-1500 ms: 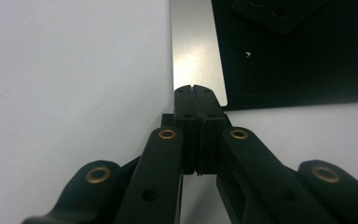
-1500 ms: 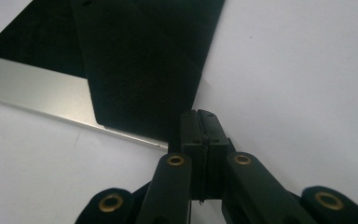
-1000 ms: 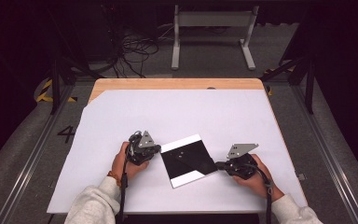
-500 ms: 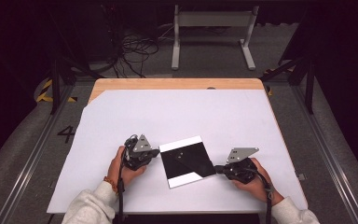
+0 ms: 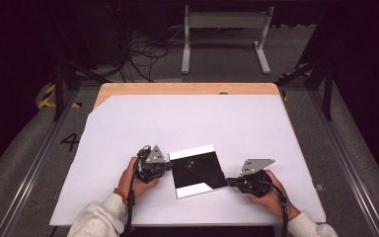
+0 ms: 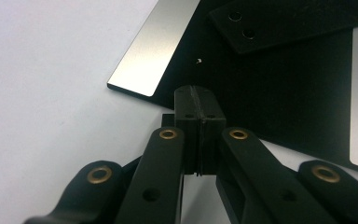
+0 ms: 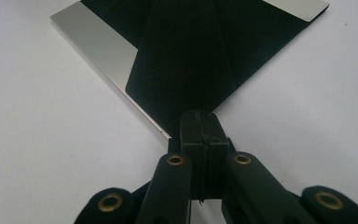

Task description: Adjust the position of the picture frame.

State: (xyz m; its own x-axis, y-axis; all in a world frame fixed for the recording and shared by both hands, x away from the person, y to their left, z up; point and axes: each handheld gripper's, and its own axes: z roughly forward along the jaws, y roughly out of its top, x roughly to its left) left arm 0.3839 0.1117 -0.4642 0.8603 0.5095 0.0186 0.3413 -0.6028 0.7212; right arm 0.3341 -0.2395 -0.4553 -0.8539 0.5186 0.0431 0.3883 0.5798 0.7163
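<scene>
I read the left gripper (image 6: 198, 109) as fully closed, nothing between the jaws, tips at the left edge of the black plate (image 5: 197, 170). Right gripper (image 7: 204, 128) likewise closed and empty, tips at the plate's right corner. Plate lies flat on the white table (image 5: 192, 123), near the front edge.

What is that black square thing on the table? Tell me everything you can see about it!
The black square is a thin, flat plate lying tilted on the white table. It looks dark and shiny like a mirror, with pale strips along two opposite edges and a sharp corner pointing toward the person's right side. The left hand-held gripper, jaws shut, sits at its left edge; the right hand-held gripper, also shut, sits at that corner.
</scene>
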